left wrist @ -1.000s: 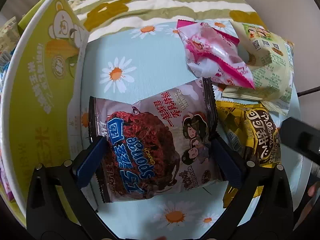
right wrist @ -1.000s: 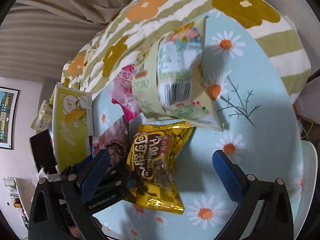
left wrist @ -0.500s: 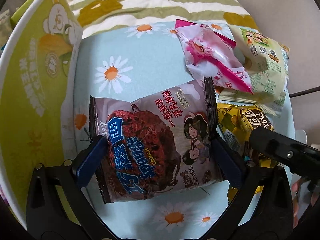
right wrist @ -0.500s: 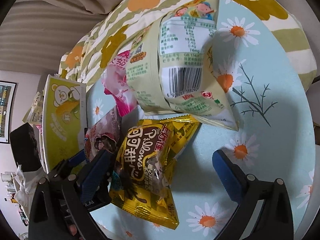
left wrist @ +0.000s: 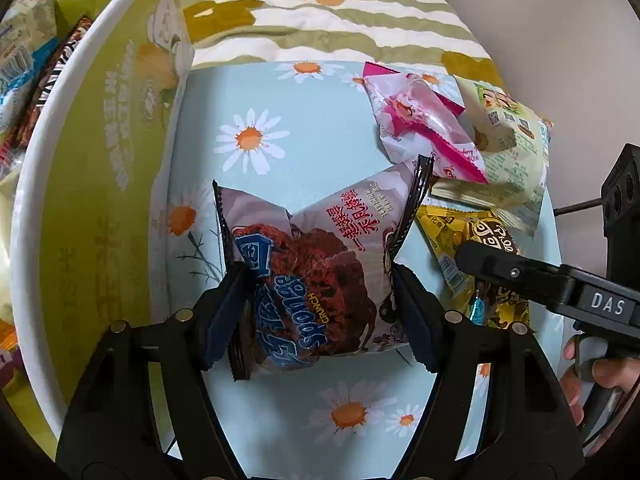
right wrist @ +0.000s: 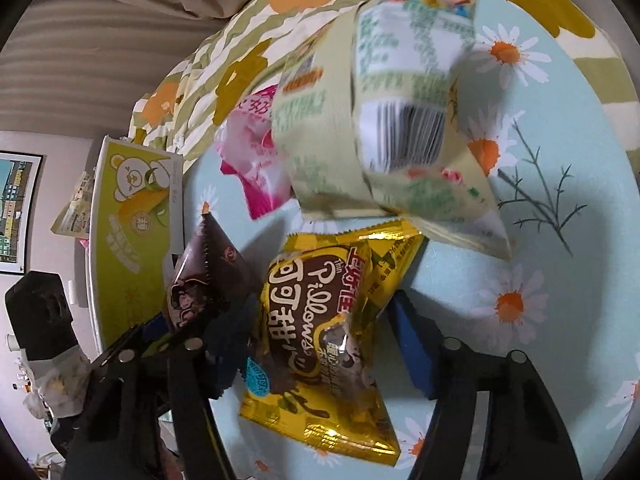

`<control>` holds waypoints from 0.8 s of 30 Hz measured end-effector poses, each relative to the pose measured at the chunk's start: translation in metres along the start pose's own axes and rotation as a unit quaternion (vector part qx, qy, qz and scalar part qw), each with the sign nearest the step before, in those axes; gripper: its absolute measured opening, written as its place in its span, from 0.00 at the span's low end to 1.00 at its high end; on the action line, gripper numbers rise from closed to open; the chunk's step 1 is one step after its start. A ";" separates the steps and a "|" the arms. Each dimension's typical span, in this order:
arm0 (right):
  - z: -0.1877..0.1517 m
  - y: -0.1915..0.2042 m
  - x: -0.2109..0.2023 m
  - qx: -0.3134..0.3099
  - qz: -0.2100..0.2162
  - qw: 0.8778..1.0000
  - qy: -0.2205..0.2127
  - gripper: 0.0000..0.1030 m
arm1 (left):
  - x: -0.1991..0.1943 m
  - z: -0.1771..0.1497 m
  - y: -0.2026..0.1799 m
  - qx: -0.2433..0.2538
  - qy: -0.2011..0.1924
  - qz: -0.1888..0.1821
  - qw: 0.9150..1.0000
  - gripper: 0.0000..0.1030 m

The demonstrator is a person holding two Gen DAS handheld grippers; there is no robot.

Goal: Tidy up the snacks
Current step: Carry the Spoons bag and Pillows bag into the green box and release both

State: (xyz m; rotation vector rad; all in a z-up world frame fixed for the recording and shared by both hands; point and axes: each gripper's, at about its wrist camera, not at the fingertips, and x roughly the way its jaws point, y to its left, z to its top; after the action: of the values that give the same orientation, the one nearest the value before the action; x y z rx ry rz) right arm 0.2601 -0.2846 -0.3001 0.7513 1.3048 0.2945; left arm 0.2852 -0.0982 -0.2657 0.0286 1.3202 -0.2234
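Daisy-printed pale blue cloth covers the table where your snacks lie. Your left gripper has just closed its jaws on the crinkled mauve-and-brown foil packet of chocolate sponge crunch, both pads pressing its sides beside the yellow-green cardboard box. Your right gripper has likewise just closed on the shiny yellow foil Pillows packet, below the pale green bag and pink wrapper.

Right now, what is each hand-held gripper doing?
Left hand-held gripper: just closed, pads pressing the brown Sponge Crunch packet.
Right hand-held gripper: just closed, gripping the yellow Pillows packet.
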 end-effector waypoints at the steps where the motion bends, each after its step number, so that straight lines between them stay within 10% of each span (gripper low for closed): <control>1: -0.001 0.001 0.000 -0.003 -0.001 1.000 0.000 0.56 | -0.002 -0.001 0.000 -0.001 -0.003 0.000 1.000 0.64; 24: -0.056 0.006 -0.045 -0.051 0.007 0.998 -0.025 0.49 | -0.068 -0.067 -0.024 -0.018 -0.057 -0.008 0.998 0.63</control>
State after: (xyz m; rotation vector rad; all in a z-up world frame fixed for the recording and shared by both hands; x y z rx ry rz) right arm 0.1968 -0.2887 -0.2662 0.6786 1.2287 0.3492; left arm 0.2010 -0.1017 -0.2144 -0.0250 1.2112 -0.2108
